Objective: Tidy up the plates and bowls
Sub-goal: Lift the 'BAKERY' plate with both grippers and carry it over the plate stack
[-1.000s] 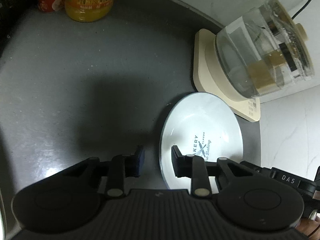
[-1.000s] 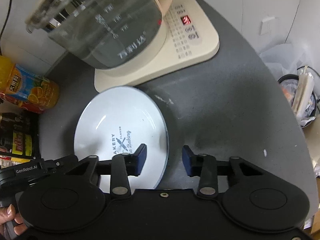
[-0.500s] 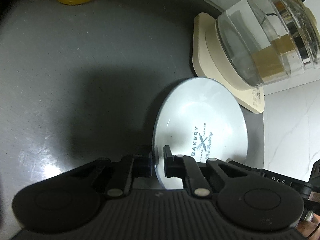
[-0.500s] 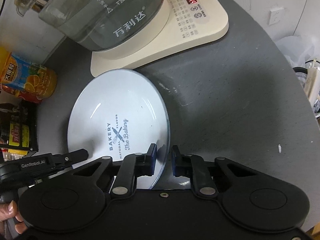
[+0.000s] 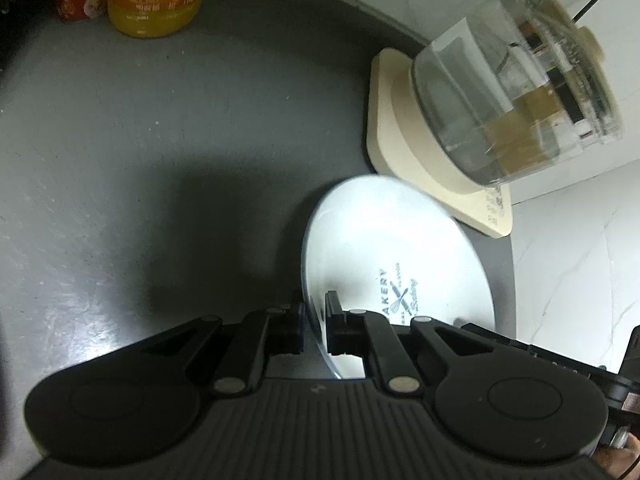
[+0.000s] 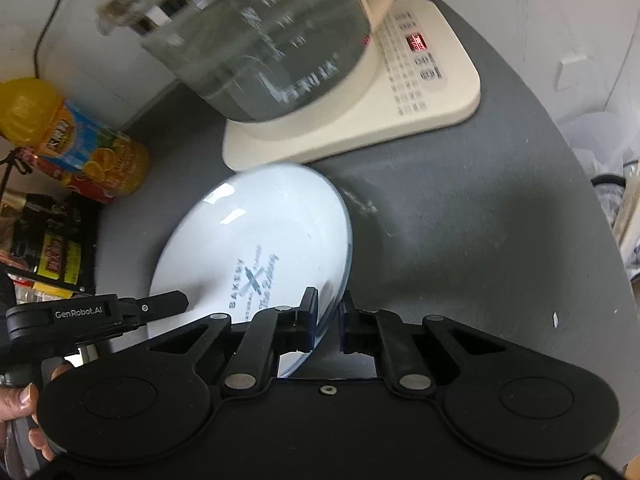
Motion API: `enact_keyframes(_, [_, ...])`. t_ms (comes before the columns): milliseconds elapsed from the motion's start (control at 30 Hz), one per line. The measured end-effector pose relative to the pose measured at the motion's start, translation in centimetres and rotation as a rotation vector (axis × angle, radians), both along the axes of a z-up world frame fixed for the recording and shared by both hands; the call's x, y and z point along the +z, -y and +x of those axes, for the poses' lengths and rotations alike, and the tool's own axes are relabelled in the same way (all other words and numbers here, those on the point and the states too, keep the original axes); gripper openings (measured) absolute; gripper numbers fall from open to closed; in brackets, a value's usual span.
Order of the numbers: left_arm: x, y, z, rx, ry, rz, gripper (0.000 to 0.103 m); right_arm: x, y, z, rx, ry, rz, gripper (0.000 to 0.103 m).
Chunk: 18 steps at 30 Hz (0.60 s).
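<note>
White plate reads "BAKERY"; left tool reads "GenRobot.AI".

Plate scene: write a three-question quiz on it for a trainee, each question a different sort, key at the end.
1. True or false: both grippers grip the white plate at its rim.
2. Multiple choice: what stands directly beyond the plate's far edge? A) a toaster B) the cream kettle base carrying a glass kettle C) a sink
3. Fill in: the large word printed on the plate reads ____.

Key
1. True: the left gripper and the right gripper each have one finger above and one below the rim, on opposite sides.
2. B
3. BAKERY
</note>
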<state>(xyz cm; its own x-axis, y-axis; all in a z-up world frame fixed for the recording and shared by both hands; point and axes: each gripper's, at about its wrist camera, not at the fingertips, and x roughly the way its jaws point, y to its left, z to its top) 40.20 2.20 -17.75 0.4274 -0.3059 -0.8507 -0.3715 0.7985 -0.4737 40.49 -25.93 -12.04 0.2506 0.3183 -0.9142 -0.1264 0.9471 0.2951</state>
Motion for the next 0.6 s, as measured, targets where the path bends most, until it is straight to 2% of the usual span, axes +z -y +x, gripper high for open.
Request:
enact_keyframes(400, [2.6, -0.2, -1.9, 0.035, 0.042, 0.007, 0.008, 2.4, -0.7, -0.8, 0.037, 0.047, -0.001, 0.011])
enact_keyframes(600, [4.8, -1.1, -3.7, 0.048, 0.083, 0.018, 0.008, 4.9, -1.9, -1.9, 0.071, 0.094, 0.016, 0.012])
